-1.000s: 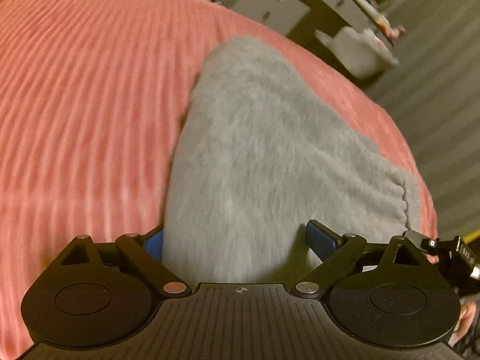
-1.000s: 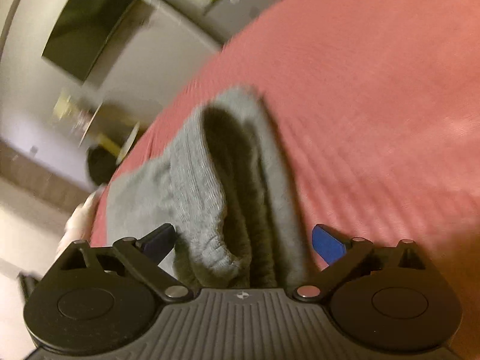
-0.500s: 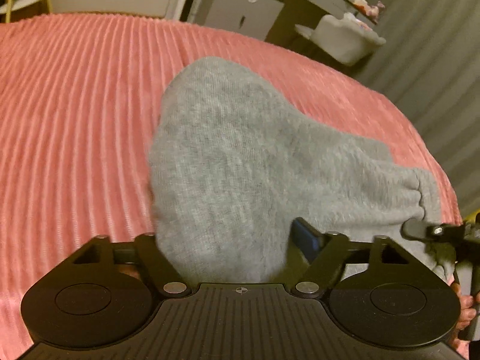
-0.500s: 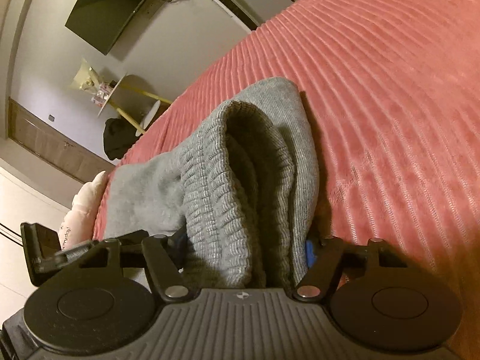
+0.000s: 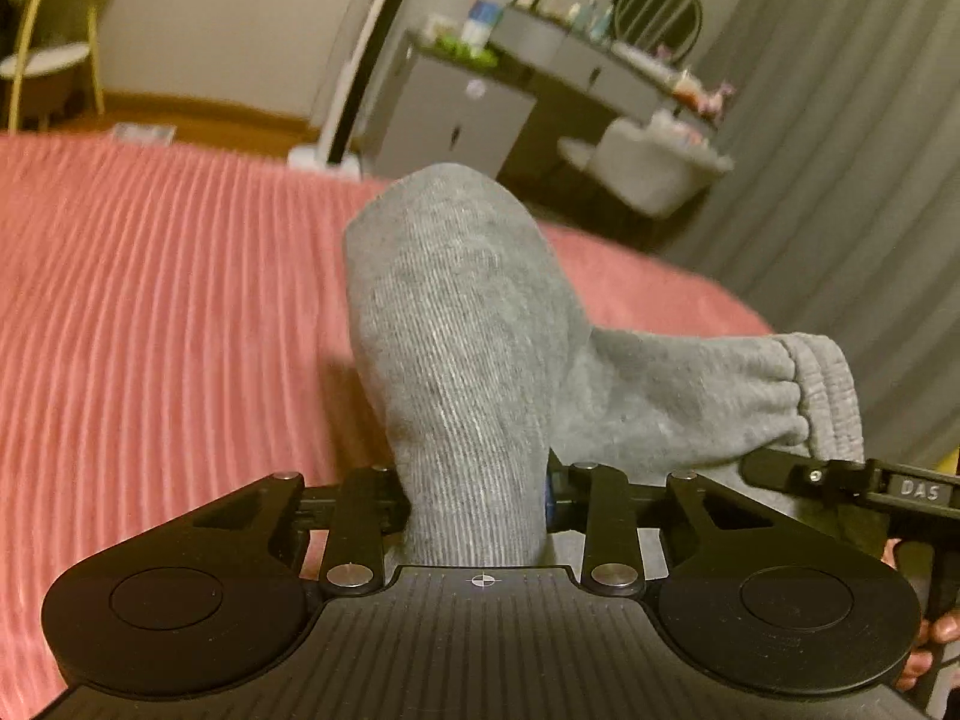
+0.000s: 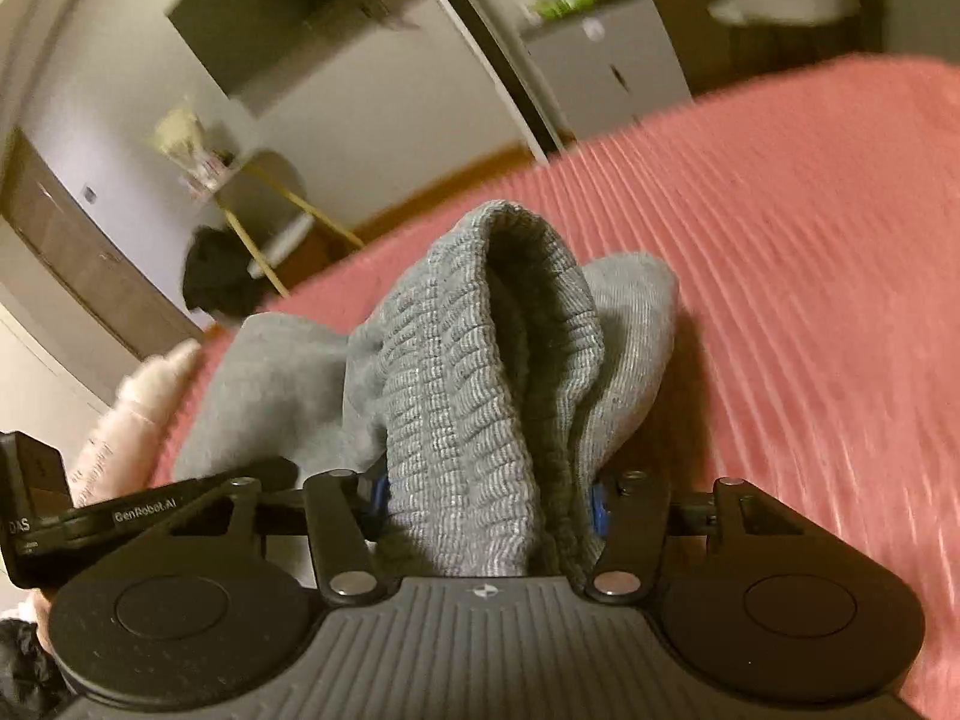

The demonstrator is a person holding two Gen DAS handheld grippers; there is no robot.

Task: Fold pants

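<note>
Slippage is your chief risk. Left tongs (image 5: 477,498) clench plain grey cloth of the pants (image 5: 474,324); right tongs (image 6: 489,504) clench the thick ribbed waistband, all lifted over the pink bed (image 5: 150,300). Uneven pulling could free one bunched grip.

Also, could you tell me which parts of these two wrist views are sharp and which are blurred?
Left wrist view: the left gripper and pants are sharp; the dresser is smeared. Right wrist view: the right gripper and ribbed waistband are crisp; the bedspread and room are motion-blurred.
</note>
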